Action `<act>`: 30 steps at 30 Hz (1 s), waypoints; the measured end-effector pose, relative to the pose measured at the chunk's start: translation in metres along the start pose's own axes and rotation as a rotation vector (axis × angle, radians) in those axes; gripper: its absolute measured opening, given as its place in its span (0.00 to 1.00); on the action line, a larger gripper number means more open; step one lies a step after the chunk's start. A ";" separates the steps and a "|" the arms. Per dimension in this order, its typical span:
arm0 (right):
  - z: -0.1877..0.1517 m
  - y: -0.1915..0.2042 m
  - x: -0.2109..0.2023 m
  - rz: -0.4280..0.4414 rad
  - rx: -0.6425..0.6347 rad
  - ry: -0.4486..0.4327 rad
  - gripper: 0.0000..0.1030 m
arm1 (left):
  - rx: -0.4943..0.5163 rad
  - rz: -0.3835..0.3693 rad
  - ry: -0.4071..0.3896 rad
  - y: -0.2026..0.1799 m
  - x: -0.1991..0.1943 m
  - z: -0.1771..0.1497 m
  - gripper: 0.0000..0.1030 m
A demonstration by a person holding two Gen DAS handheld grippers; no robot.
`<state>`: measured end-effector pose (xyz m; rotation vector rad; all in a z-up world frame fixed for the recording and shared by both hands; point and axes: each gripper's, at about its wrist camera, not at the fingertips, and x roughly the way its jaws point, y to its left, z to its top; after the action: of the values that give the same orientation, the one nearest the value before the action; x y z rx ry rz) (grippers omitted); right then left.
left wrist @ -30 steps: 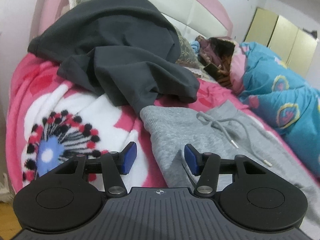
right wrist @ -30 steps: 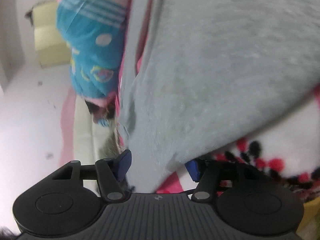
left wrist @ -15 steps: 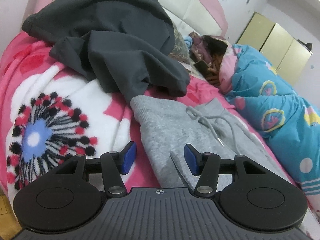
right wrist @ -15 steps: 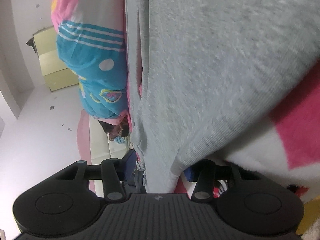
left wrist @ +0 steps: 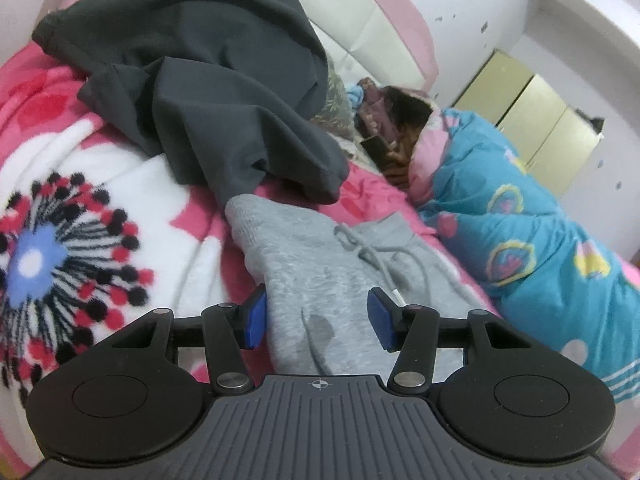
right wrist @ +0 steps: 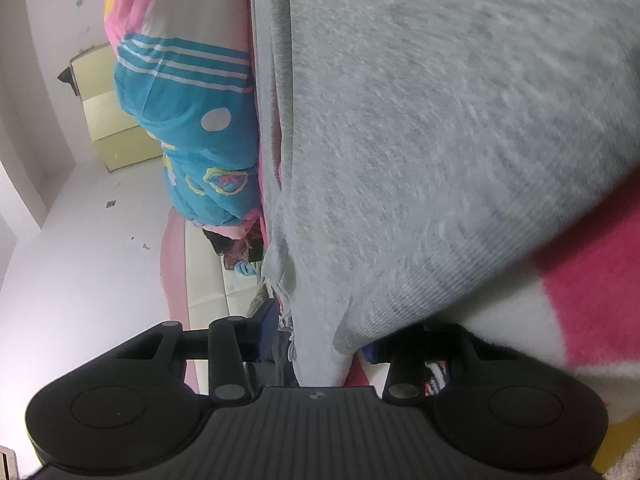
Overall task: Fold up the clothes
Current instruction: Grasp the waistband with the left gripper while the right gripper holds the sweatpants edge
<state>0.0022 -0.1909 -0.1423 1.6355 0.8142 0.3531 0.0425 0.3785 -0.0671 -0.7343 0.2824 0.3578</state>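
Left gripper (left wrist: 316, 320): fingers (left wrist: 254, 318) stand apart over the waistband end of the grey sweatpants (left wrist: 320, 264); fabric lies between and beneath the blue pads, neither pad pressing on it.
Right gripper (right wrist: 320, 336): jaws have just been closing, with a ribbed cuff of the grey sweatpants (right wrist: 440, 140) hanging between them; the left pad sits just beside the cloth, the right pad is mostly hidden behind the hem, so a firm clamp cannot be told.
Grey sweatpants: spread flat on the bed, running away from the left fingers toward the upper right; the drawstring (left wrist: 376, 256) curls loose just beyond the right-hand pad.
Dark grey garment (left wrist: 208, 92): heaped well ahead of the left fingers, its lower edge overlapping the sweatpants' far corner.
Floral blanket (left wrist: 68, 248): pink and white, covering the bed to the left of the left fingers and under both garments.
Blue quilt (left wrist: 532, 232): bunched to the right of the left fingers, beside the sweatpants.
Cabinet (left wrist: 532, 120): pale yellow, far beyond, against the wall.
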 end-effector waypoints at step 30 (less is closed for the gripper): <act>-0.002 -0.012 -0.008 0.018 -0.015 0.006 0.29 | 0.029 0.032 0.056 -0.005 0.016 -0.005 0.21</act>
<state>-0.0086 -0.1946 -0.1511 1.6293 0.8004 0.3760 0.0585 0.3753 -0.0736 -0.7129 0.3519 0.3637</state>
